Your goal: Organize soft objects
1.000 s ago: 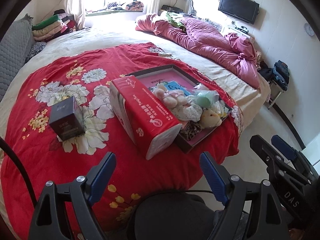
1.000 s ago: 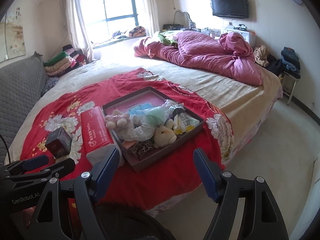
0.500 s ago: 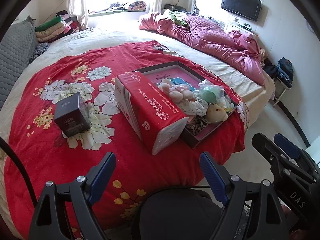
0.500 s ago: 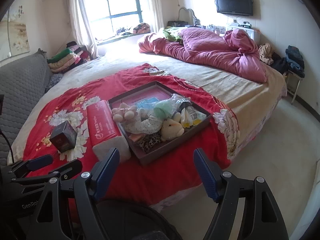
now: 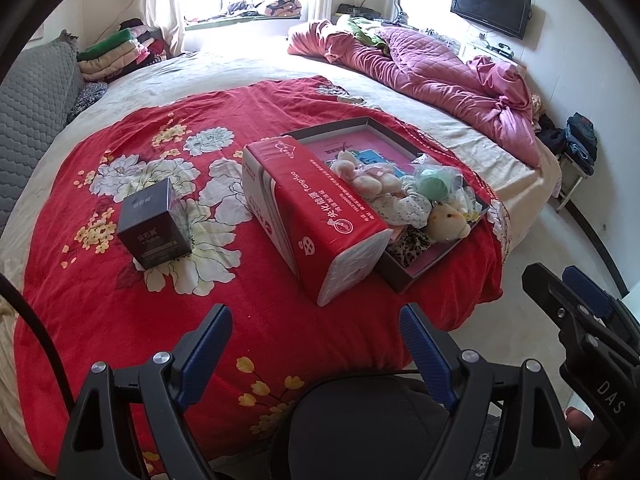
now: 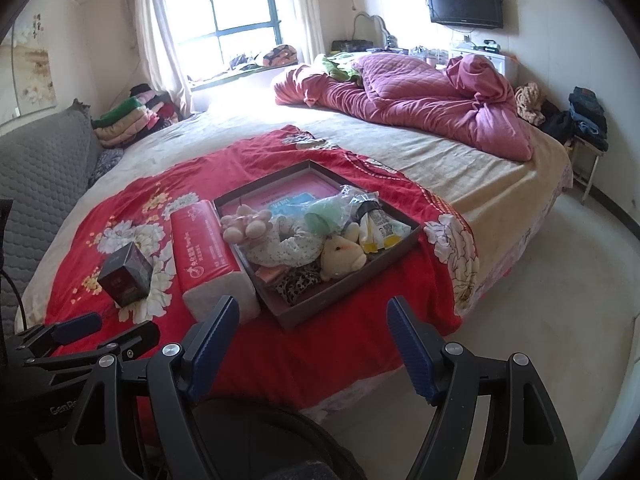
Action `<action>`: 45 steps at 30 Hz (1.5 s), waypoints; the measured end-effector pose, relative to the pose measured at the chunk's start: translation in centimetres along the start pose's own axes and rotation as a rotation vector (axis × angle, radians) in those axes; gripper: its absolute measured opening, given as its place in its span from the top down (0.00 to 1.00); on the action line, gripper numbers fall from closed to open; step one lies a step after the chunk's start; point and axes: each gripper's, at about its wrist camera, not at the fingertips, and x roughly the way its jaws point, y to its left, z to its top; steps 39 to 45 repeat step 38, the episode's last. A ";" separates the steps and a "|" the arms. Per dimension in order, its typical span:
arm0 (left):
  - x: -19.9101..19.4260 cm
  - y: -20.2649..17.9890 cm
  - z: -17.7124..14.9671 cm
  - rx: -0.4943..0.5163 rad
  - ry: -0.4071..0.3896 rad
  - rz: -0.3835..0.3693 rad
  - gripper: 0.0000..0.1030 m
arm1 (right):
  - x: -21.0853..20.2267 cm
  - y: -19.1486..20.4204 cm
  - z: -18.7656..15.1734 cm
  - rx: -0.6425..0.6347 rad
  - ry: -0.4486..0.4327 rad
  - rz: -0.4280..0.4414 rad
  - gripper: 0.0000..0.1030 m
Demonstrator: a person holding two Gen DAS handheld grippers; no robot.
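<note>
On the bed, a red blanket printed with white and yellow flowers [image 5: 120, 296] carries three things in a row. Farthest left stands a small dark cardboard box [image 5: 154, 228], well apart from the long red tissue pack [image 5: 316, 220], which lies against the left wall of a shallow dark grey cardboard tray [image 6: 344, 300]. The tray holds the soft objects: a pink plush toy [image 6: 244, 226], a floral cloth bundle [image 6: 280, 248], a cream plush animal [image 6: 342, 254] and a leopard-print fabric piece [image 6: 298, 282]. The left claw [image 5: 316, 338] hangs open and empty above the blanket's near edge; the right claw [image 6: 314, 330] is likewise spread wide, holding nothing.
</note>
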 end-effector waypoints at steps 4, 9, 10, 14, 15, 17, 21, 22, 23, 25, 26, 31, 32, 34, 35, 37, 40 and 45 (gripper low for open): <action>0.0 -0.2 0.0 0.007 -0.002 0.009 0.18 | 0.0 0.1 0.0 -0.003 0.001 -0.001 0.25; -0.1 -0.1 0.0 0.007 -0.006 0.012 0.18 | 0.2 0.1 -0.2 -0.005 0.005 0.003 0.25; -0.1 -0.1 0.0 0.007 -0.005 0.014 0.18 | 0.3 0.1 -0.2 -0.003 0.007 0.004 0.25; -0.1 0.0 0.0 0.005 -0.002 0.016 0.18 | 0.4 0.1 -0.2 -0.001 0.008 0.005 0.25; 0.0 0.0 0.0 0.006 -0.002 0.017 0.18 | 0.4 0.1 -0.2 -0.002 0.009 0.003 0.25; -0.1 -0.1 0.0 0.008 -0.003 0.018 0.18 | 0.4 0.2 -0.2 -0.002 0.007 0.005 0.25; 0.0 -0.1 0.0 0.011 -0.002 0.019 0.18 | 0.5 0.2 -0.2 -0.002 0.009 0.007 0.25; 0.1 -0.1 0.0 0.009 -0.001 0.021 0.18 | 0.6 0.2 -0.2 -0.002 0.010 0.006 0.25; 0.0 -0.1 0.0 0.009 -0.001 0.021 0.18 | 0.5 0.2 -0.2 -0.003 0.009 0.007 0.25; 0.0 -0.1 -0.1 0.007 -0.001 0.024 0.18 | 0.5 0.2 -0.2 -0.002 0.008 0.008 0.25; 0.0 -0.1 0.0 0.007 0.000 0.026 0.18 | 0.5 0.2 -0.2 -0.003 0.007 0.008 0.25; 0.3 0.0 -0.2 -0.001 0.007 0.027 0.18 | 0.4 0.2 -0.3 -0.003 0.000 0.011 0.25; 0.4 0.1 -0.2 -0.002 0.010 0.026 0.18 | 0.4 0.2 -0.3 -0.003 0.000 0.011 0.25; 0.6 0.1 -0.3 -0.001 0.016 0.030 0.18 | 0.4 0.2 -0.3 -0.002 0.001 0.013 0.25; 0.6 0.1 -0.3 0.001 0.015 0.030 0.18 | 0.4 0.2 -0.3 -0.002 0.001 0.013 0.25; 0.5 0.0 -0.4 0.006 0.011 0.030 0.18 | 0.4 0.2 -0.3 -0.002 0.004 0.015 0.25; 0.5 0.0 -0.4 0.005 0.008 0.032 0.18 | 0.4 0.2 -0.4 -0.003 0.005 0.017 0.25; 0.5 0.0 -0.4 0.005 0.008 0.032 0.18 | 0.4 0.2 -0.4 -0.003 0.005 0.017 0.25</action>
